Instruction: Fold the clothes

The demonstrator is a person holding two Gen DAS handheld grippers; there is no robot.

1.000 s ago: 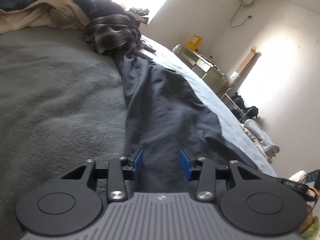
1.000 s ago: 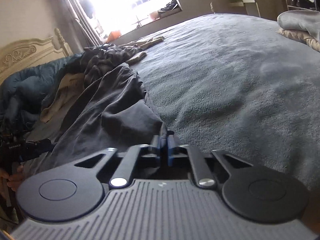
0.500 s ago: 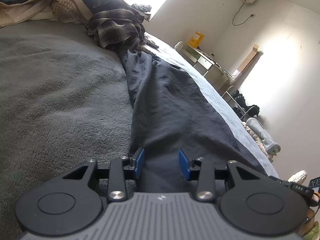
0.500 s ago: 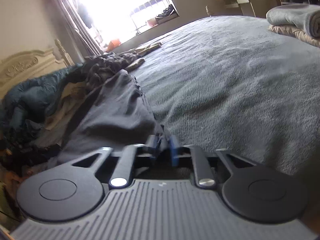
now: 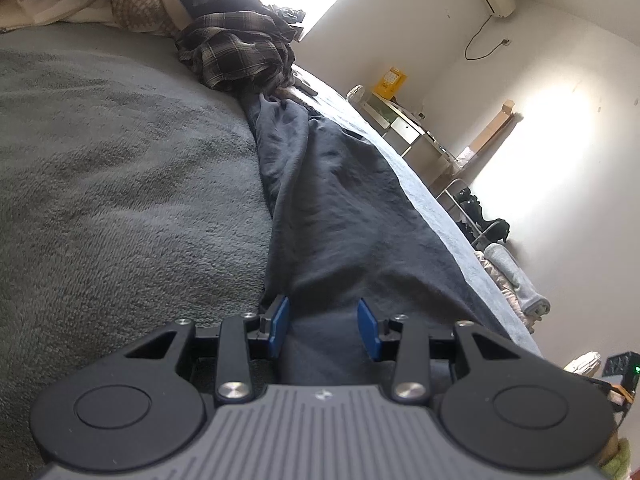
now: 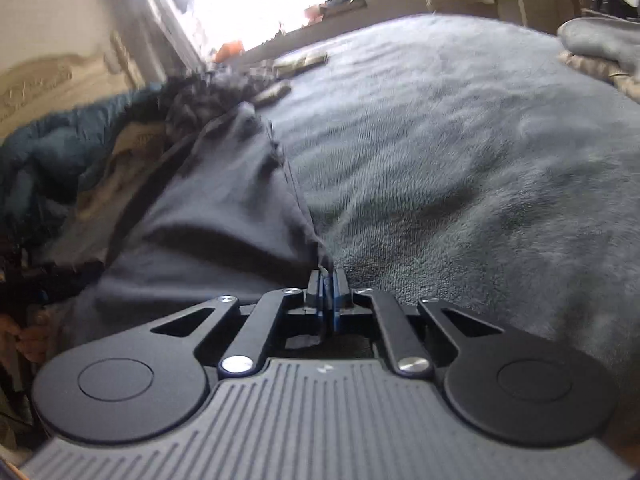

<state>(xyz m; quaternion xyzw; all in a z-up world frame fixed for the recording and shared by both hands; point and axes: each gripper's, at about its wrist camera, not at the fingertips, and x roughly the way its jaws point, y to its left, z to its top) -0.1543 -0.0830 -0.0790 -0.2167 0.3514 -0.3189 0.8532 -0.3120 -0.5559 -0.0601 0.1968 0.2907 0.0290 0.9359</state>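
Both grippers sit at the near end of a dark grey garment [image 5: 336,216] that lies stretched in a long band over the grey fleece blanket [image 5: 120,184] on the bed. Seen from the right wrist, the right gripper [image 6: 328,292] has just been closing, and its blue pads now meet on a thin edge of the garment [image 6: 224,208], pinching the cloth where its hem runs down to the fingertips. Over on the left wrist view, the left gripper [image 5: 324,326] has its jaws parted, with a thick bunch of the garment filling the space between them; the pads seem to lie against the cloth on both sides, though the low angle leaves it unsure whether they truly press. At the garment's far end, touching it, lies a crumpled plaid shirt [image 5: 240,56]. Beyond that shirt, cream bedding [image 5: 60,4] is heaped.
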